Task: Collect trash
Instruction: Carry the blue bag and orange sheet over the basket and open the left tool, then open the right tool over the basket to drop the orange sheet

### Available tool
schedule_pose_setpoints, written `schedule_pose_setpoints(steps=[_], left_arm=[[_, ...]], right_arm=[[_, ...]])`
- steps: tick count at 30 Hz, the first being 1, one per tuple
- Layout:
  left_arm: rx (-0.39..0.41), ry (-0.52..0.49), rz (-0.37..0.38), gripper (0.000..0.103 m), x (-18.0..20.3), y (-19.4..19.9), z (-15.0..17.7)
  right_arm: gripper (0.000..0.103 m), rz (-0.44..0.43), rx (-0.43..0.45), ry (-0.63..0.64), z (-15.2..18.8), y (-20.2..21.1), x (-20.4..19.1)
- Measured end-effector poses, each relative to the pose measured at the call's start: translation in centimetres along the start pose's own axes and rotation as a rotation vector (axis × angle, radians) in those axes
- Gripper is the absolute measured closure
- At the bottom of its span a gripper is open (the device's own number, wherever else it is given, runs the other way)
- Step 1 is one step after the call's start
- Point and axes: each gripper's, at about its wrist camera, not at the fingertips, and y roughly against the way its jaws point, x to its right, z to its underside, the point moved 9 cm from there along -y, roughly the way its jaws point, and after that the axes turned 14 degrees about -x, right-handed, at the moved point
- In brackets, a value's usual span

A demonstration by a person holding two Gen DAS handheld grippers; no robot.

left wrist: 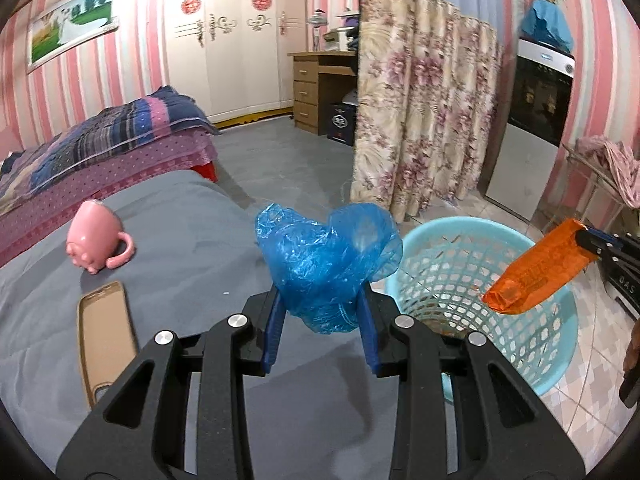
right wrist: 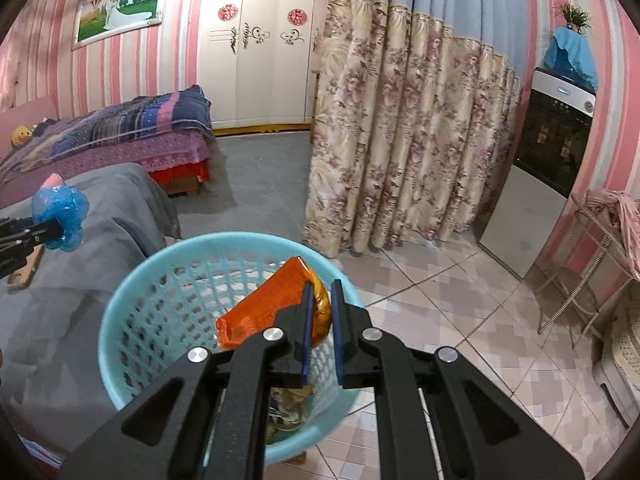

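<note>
My left gripper point(left wrist: 322, 300) is shut on a crumpled blue plastic bag point(left wrist: 326, 256), held over the grey bed cover just left of the light blue mesh basket point(left wrist: 536, 336). In the right wrist view that blue plastic bag point(right wrist: 60, 216) shows at the far left in the left gripper point(right wrist: 52, 226). My right gripper point(right wrist: 322, 292) is shut on an orange plastic wrapper point(right wrist: 272, 312), which hangs over the basket point(right wrist: 132, 276). The same orange wrapper point(left wrist: 536, 268) and right gripper point(left wrist: 588, 242) appear at the right of the left wrist view. Some trash lies at the basket's bottom.
A pink pig-shaped mug point(left wrist: 96, 240) and a tan phone case point(left wrist: 105, 336) lie on the grey bed cover point(left wrist: 192, 232). A floral curtain point(right wrist: 400, 140) hangs beyond the basket. A tiled floor point(right wrist: 460, 312), a metal rack point(right wrist: 592, 264) and a fridge point(right wrist: 548, 184) are to the right.
</note>
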Motion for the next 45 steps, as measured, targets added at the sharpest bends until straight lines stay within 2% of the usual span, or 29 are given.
schedule_pose_setpoints(steps=[12,18,20,22,26,28,31,37,38,39,40,41,45], left_arm=[[-0.019,-0.074,0.066,0.071,3.9,-1.0,-1.5],[-0.066,-0.115,0.096,0.068,7.1,-3.8,-1.7],[-0.080,-0.131,0.097,0.059,8.0,-4.5,-1.8],[-0.083,-0.132,0.093,0.037,8.4,-4.8,-1.9],[-0.068,-0.110,0.067,0.028,7.4,-4.4,-2.0],[-0.054,-0.095,0.038,0.019,6.4,-3.8,-2.2],[-0.009,-0.068,-0.002,0.013,4.2,-1.7,-2.1],[0.033,-0.027,-0.035,0.008,1.0,1.0,-1.7],[0.039,-0.019,-0.047,0.008,0.3,1.5,-1.6],[0.042,-0.011,-0.049,0.007,-0.2,1.7,-1.4],[0.046,0.000,-0.049,0.007,-0.6,2.1,-1.4],[0.050,0.019,-0.047,0.006,-1.4,2.6,-1.2],[0.073,0.066,-0.064,0.006,-3.8,4.5,-0.5]], right_arm=[[0.094,-0.016,-0.017,-0.067,1.1,-0.3,1.5],[0.094,-0.001,-0.009,-0.051,1.0,-0.2,1.0],[0.094,-0.006,-0.010,-0.059,1.0,-0.3,1.1],[0.094,-0.006,-0.014,-0.064,1.1,-0.4,1.4],[0.094,-0.004,-0.018,-0.070,1.2,-0.4,1.5],[0.094,-0.004,-0.018,-0.069,1.2,-0.5,1.4],[0.094,-0.007,-0.022,-0.070,1.1,-0.7,0.8],[0.093,0.018,-0.039,-0.050,0.8,-1.6,-1.7],[0.088,0.019,-0.045,-0.048,0.8,-1.8,-2.0],[0.079,0.017,-0.061,-0.050,0.8,-2.3,-2.4],[0.047,0.012,-0.070,-0.059,0.9,-2.7,-2.7],[0.028,0.006,-0.069,-0.065,0.9,-2.8,-2.8],[0.026,-0.020,-0.103,-0.075,1.4,-4.1,-4.2]])
